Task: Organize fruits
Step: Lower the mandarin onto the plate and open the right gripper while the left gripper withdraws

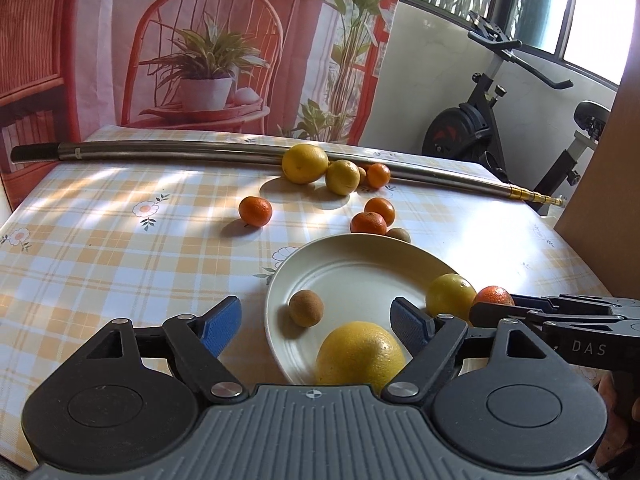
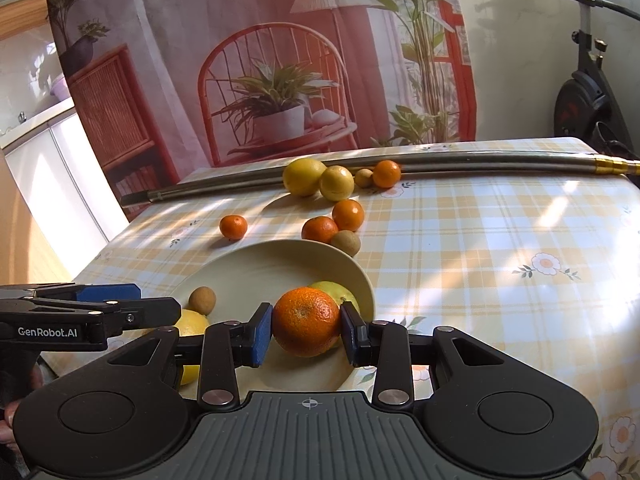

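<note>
Two tongs we hold over plate [image 1: 280, 280]: right tongs [image 2: 306, 326] clamp orange [image 2: 306, 320]; left tongs [image 1: 316, 320] spread wide, large yellow citrus [image 1: 360, 354] lying loose between them on plate.

"DAS" on right gripper [image 1: 496, 306] side; "GenRobot.AI" on left gripper [image 2: 108, 300] side.
</note>
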